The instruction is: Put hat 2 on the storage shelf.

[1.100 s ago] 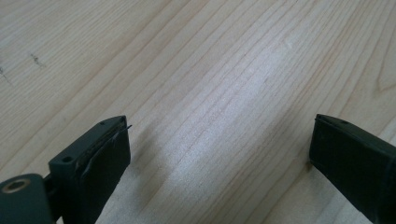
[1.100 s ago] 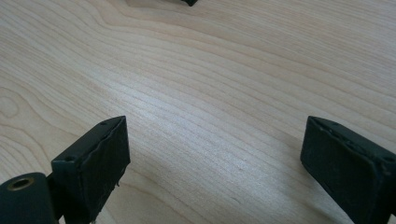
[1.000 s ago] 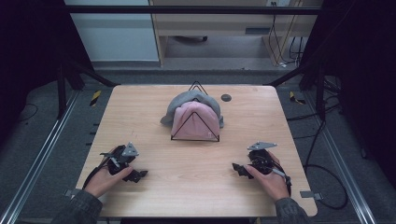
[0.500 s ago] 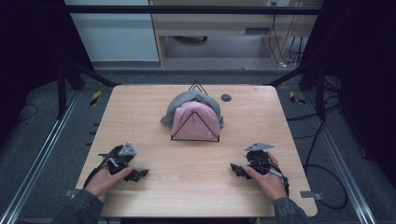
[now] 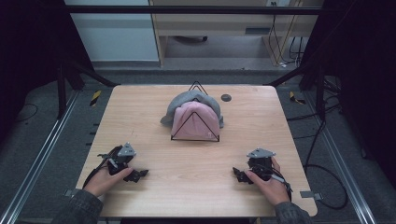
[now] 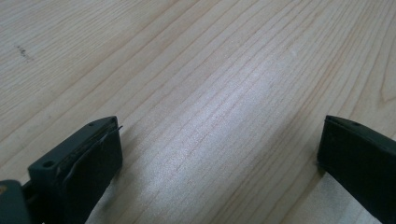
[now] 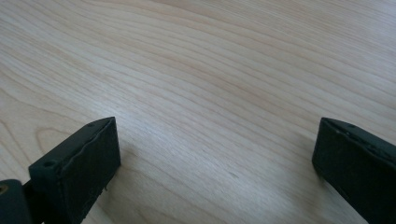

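Jaws of both grippers are standing wide apart, released, with bare wood grain between them in each gripper view and nothing gripped. The right gripper [image 5: 242,174] is resting near the bench's [image 5: 140,100] near right corner, held in the person's right hand [image 5: 266,184], jaw tips pointing inward toward the middle of the near edge; its jaws have just been easing open the last bit, with nothing between them. In the right gripper view, the right gripper [image 7: 215,154] is showing its two black pads low over the wood, well apart. The left gripper [image 5: 138,174] is sitting near the near left corner in the left hand [image 5: 103,181], tips likewise pointing inward; in the left gripper view, the left gripper [image 6: 219,156] is showing the same wide gap over bare bench top. A grey three-cornered plate is riding on top of each gripper in the high view. Toward the middle of the far edge a black wire stand [image 5: 195,136] is holding a pink cap [image 5: 196,122] in front, with a grey cap [image 5: 187,99] just behind it and touching it. Both caps are lying well apart from either gripper. A small dark round disc [image 5: 226,97] is lying just beside the caps, toward the far right corner.
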The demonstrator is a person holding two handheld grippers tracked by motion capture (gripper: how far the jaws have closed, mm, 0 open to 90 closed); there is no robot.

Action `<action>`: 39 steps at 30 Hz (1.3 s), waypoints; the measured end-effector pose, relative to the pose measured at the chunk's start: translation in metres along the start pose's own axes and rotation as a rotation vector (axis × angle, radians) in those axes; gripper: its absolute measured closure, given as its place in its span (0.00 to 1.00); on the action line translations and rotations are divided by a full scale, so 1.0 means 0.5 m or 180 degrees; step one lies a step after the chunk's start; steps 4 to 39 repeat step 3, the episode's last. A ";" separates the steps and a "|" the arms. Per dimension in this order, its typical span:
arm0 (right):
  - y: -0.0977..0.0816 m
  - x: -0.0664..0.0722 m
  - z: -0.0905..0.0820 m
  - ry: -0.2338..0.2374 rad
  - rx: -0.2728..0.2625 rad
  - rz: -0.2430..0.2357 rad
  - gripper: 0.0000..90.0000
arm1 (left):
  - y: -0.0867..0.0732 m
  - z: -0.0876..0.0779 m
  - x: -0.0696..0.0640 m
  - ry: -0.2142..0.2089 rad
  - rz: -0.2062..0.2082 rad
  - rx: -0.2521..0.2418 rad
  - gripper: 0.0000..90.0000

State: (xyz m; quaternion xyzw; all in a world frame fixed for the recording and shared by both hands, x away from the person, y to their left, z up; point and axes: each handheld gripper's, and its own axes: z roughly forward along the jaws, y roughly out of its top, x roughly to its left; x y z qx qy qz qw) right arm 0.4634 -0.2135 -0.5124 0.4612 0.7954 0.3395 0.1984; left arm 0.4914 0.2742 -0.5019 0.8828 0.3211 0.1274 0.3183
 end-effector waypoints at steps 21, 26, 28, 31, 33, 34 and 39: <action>-0.001 -0.003 -0.001 -0.0014 -0.0002 0.0021 0.01 | 0.000 0.001 0.000 -0.0002 -0.0011 -0.0017 0.00; -0.001 -0.003 -0.001 -0.0014 -0.0002 0.0021 0.01 | 0.000 0.001 0.000 -0.0002 -0.0011 -0.0017 0.00; -0.001 -0.003 -0.001 -0.0014 -0.0002 0.0021 0.01 | 0.000 0.001 0.000 -0.0002 -0.0011 -0.0017 0.00; -0.001 -0.003 -0.001 -0.0014 -0.0002 0.0021 0.01 | 0.000 0.001 0.000 -0.0002 -0.0011 -0.0017 0.00; -0.001 -0.003 -0.001 -0.0014 -0.0002 0.0021 0.01 | 0.000 0.001 0.000 -0.0002 -0.0011 -0.0017 0.00; -0.001 -0.003 -0.001 -0.0014 -0.0002 0.0021 0.01 | 0.000 0.001 0.000 -0.0002 -0.0011 -0.0017 0.00; -0.001 -0.003 -0.001 -0.0014 -0.0002 0.0021 0.01 | 0.000 0.001 0.000 -0.0002 -0.0011 -0.0017 0.00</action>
